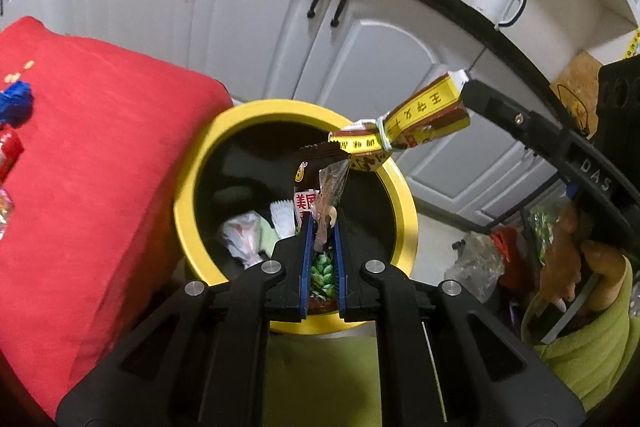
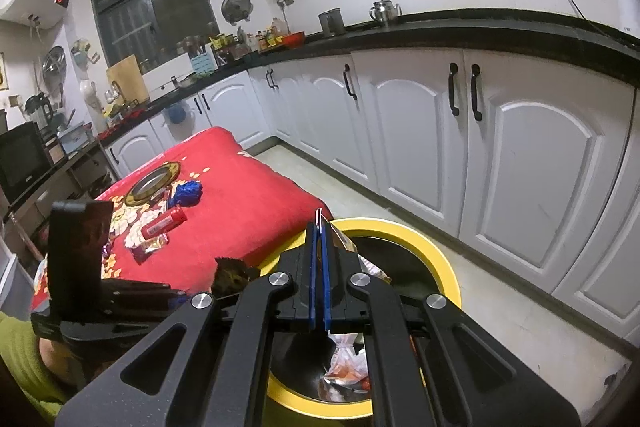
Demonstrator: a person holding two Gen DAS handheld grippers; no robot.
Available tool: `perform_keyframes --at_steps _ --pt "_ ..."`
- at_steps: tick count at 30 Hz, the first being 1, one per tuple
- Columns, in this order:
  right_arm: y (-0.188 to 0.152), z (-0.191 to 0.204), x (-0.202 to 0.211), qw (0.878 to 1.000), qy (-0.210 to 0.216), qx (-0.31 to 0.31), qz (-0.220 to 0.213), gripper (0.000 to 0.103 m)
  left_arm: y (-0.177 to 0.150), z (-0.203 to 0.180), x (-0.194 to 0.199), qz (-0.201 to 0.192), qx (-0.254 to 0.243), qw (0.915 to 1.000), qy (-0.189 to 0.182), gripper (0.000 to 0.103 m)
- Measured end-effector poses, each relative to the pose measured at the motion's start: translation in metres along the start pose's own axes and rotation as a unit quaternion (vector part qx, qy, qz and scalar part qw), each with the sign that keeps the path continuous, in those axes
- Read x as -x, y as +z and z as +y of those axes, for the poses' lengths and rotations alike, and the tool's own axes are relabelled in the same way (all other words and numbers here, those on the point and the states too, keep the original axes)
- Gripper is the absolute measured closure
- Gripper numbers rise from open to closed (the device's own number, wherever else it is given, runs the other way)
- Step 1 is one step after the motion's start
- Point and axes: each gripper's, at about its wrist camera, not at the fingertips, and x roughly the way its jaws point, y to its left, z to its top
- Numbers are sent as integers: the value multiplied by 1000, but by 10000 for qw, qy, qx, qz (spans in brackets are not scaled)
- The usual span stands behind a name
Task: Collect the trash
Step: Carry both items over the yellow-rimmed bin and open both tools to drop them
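Right over the mouth of the yellow-rimmed bin (image 1: 192, 195), two pieces of trash are being held. The left gripper (image 1: 322, 223) is clamped on a bunch of snack wrappers (image 1: 320, 187), brown and clear ones sticking up from between its blue pads, a green printed part showing lower down between the fingers. The right gripper (image 1: 466, 89) is clamped on the end of a yellow and brown packet (image 1: 416, 119) that is tied round with a pale band and hangs out sideways above the far rim of the bin. From the right wrist, only a thin white edge of that packet (image 2: 319, 223) shows between the closed pads. Inside the bin lie crumpled plastic and paper scraps (image 1: 244, 235). The bin stands on the floor just beside the corner of the red-covered tabletop (image 2: 240, 195). More trash lies on that tabletop: a blue crumpled wrapper (image 2: 188, 193) and a red tube-shaped packet (image 2: 166, 223) near its middle. White kitchen cabinets (image 2: 420, 131) run behind.
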Motion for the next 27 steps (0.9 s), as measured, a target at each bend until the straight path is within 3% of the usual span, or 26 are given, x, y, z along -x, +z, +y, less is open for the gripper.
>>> perform_keyframes --at_steps 8,10,11,13,14,16,18,22,27 --pt "-1 -15 -6 9998 96 -136 128 100 1 -4 -27 272 -66 9996 -103 94" --pt "-3 -16 -13 9995 122 -152 239 97 2 0 -30 296 -65 9995 -35 68" --pt "-3 -16 -17 9993 125 -180 290 95 2 4 -30 288 -16 9996 24 62" --pt "-5 -21 -23 9984 163 -381 375 67 1 8 -29 302 70 9995 85 56" --pt "-6 -24 -25 9978 187 -494 392 62 1 11 -26 296 90 9994 142 53" --pt "-7 -26 -28 9973 218 -571 413 62 0 15 -20 237 105 9993 257 35" --pt "-9 -27 -29 9972 128 -594 431 62 -2 20 -11 122 184 9992 334 25" --pt "-10 -26 -27 9970 61 -660 401 56 -4 27 2 -29 312 9985 453 11" --pt "-7 -22 -21 9974 -22 -669 284 44 -4 29 23 -268 295 9969 683 11"
